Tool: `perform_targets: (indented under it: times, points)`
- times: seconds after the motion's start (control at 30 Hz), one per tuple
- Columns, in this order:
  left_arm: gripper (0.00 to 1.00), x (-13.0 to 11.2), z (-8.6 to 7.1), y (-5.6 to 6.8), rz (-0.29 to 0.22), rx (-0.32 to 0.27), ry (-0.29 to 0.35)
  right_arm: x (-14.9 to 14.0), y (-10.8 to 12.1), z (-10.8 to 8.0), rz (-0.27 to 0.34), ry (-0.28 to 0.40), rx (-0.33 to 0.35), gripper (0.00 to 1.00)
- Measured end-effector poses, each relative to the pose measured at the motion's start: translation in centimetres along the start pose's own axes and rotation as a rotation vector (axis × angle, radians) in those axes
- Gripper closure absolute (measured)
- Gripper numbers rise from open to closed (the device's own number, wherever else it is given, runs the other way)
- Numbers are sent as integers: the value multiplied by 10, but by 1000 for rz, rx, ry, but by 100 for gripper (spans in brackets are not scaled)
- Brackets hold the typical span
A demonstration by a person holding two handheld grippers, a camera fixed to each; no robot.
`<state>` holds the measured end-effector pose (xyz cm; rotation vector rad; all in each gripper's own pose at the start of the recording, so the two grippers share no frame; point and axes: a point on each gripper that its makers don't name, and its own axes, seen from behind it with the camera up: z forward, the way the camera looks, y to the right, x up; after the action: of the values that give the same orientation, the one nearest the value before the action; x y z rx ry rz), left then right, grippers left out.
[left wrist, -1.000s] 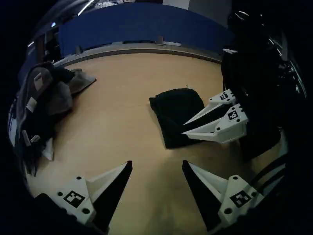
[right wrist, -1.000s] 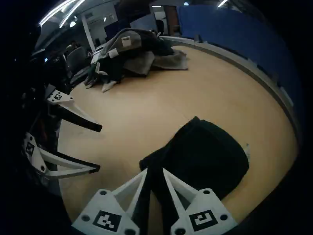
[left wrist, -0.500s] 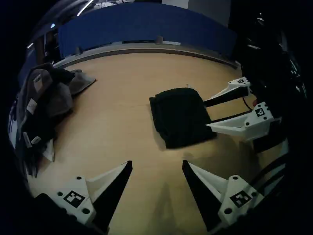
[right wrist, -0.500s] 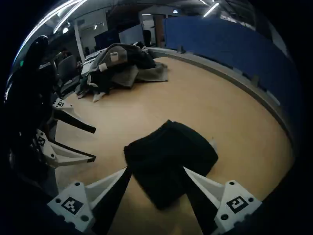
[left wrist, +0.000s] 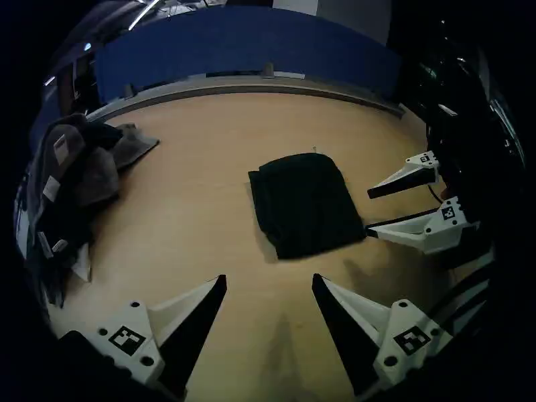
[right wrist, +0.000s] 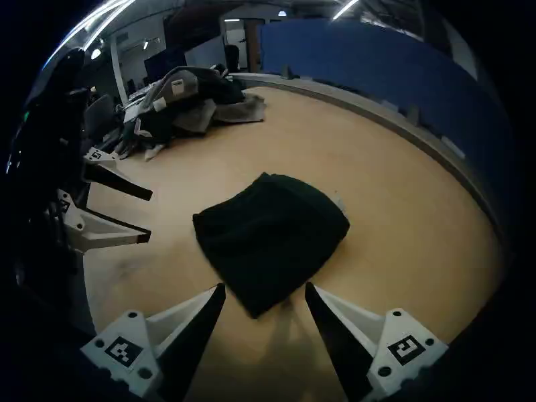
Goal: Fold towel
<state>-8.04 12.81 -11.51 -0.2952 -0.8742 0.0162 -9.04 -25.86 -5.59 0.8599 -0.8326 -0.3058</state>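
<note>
Ahead of the left tool (left wrist: 268,277): the towel (left wrist: 305,201), dark and folded into a compact rectangle, lies flat on the surface (left wrist: 201,174). It sits slightly right of the tool's centre line and clear of both fingertips.
Left tool state: the fingers are spread wide with nothing between them, over bare wood-toned surface.
Ahead of the right tool (right wrist: 264,286): the same towel (right wrist: 271,234) has its nearest corner pointing toward the gap between the fingers, just beyond the tips.
Right tool state: the fingers are apart and hold nothing.
Right of the towel, left gripper view: the right tool (left wrist: 368,213) points at the towel's right edge. Its lower fingertip is just beside the near right corner; whether it touches cannot be told.
Left of the towel, right gripper view: the left tool (right wrist: 149,216) has its fingers apart and aimed toward the towel, with a stretch of bare surface (right wrist: 402,221) between them.
Towel detail: the stacked fold edges show along its left side in the left gripper view, and the far edge is rounded. A small pale tag (right wrist: 340,201) sticks out at the far edge.
Far left of both tools: a heap of clothes (left wrist: 74,174), grey and dark with pale labels, lies on the surface well apart from the towel.
Beyond the towel: a blue partition (left wrist: 248,43) runs along the far edge of the surface.
</note>
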Motion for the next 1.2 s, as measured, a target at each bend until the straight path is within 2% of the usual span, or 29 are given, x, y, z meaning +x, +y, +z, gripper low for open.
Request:
perform_targets:
  times: [0.37,0.7,0.8,1.2]
  points:
    - [5,1,-4,-3,-1,8,4,-13,-2,5,-12,-20,-16,8]
    - [5,3,-9,-17,-12,54,19,-22,-3,10,-11,-37,-24,9]
    - [5,3,-10,-21,-23,64,24,-23,-3,11,-12,-43,-28,14]
    - [5,1,-17,-36,-65,110,43,-34,-7,17,-5,-71,-31,47]
